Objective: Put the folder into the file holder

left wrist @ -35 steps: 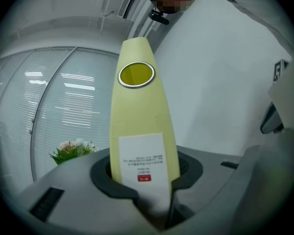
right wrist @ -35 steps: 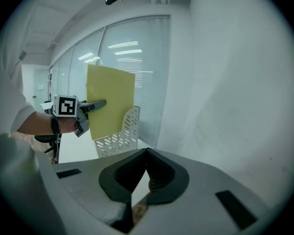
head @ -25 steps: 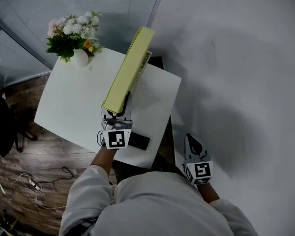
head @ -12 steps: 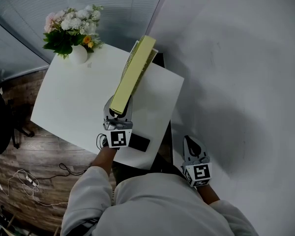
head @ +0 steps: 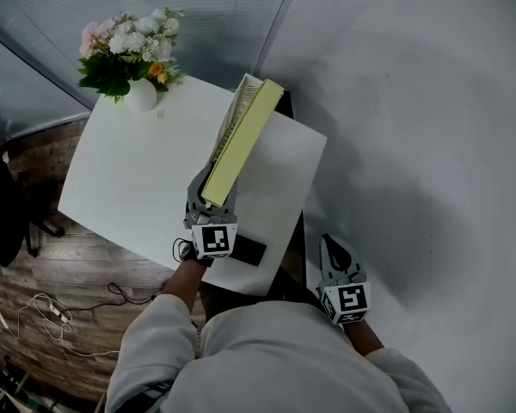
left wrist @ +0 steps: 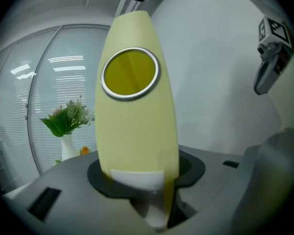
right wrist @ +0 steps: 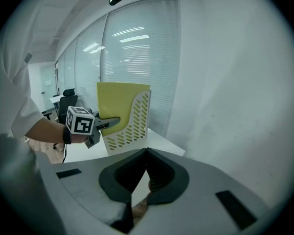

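Note:
A yellow folder stands on edge in the white perforated file holder at the table's far right edge. The right gripper view shows the folder behind the holder's slotted side. My left gripper is at the folder's near spine; its jaws are opening, with the spine still between them and a dark gap beside it. My right gripper hangs off the table's right side, shut and empty, its jaws meeting in a point.
A white vase of flowers stands at the far left corner of the white table. A flat black object lies at the near edge by my left hand. A black chair and cables are on the wooden floor.
The folder has come down from a raised tilt and gone further into the holder, shifting right. My left gripper followed it forward. The right gripper has stayed put.

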A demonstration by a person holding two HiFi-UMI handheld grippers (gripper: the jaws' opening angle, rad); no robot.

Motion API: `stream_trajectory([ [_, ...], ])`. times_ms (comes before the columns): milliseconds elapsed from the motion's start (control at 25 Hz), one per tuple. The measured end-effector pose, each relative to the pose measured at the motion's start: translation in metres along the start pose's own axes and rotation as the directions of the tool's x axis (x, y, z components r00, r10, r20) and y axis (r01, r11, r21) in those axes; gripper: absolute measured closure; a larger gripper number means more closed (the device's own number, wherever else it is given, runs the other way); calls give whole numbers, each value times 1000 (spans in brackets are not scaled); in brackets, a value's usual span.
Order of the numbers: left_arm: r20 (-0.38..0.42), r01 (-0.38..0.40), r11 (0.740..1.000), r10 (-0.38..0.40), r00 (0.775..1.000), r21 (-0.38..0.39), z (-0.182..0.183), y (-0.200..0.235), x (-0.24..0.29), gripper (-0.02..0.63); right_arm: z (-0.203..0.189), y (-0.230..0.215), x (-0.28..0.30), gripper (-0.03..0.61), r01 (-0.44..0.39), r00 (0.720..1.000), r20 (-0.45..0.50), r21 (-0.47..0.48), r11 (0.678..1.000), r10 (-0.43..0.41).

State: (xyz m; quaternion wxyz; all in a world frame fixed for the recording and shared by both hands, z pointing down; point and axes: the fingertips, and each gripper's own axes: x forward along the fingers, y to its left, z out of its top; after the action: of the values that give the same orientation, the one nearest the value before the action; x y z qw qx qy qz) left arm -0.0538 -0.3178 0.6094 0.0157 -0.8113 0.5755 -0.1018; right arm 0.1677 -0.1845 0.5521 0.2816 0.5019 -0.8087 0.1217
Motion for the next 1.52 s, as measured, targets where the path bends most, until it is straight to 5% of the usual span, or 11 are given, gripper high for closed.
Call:
stream_trajectory([
  [200, -135, 2, 1000, -3, 991, -8, -15, -2, 3, 405, 4, 4, 4, 566, -8, 1000, 11, 7, 1000, 7],
  [360, -273, 45, 997, -62, 960, -69, -26, -6, -3, 337, 6, 3, 4, 566, -6, 1000, 20, 20, 1000, 5],
  [680, -352, 103, 994, -113, 929, -47, -43, -16, -15, 336, 12, 10, 2, 566, -12, 999, 45, 28, 1000, 11],
  [1320, -289, 110, 994, -114, 950, -31, 7, 15, -88, 328, 43, 39, -16, 566, -37, 986, 166, 23, 999, 32],
  [1520, -186, 92, 994, -100, 977, -50, 55, 41, -144, 487, 64, 57, -26, 566, -48, 971, 235, 14, 999, 43],
])
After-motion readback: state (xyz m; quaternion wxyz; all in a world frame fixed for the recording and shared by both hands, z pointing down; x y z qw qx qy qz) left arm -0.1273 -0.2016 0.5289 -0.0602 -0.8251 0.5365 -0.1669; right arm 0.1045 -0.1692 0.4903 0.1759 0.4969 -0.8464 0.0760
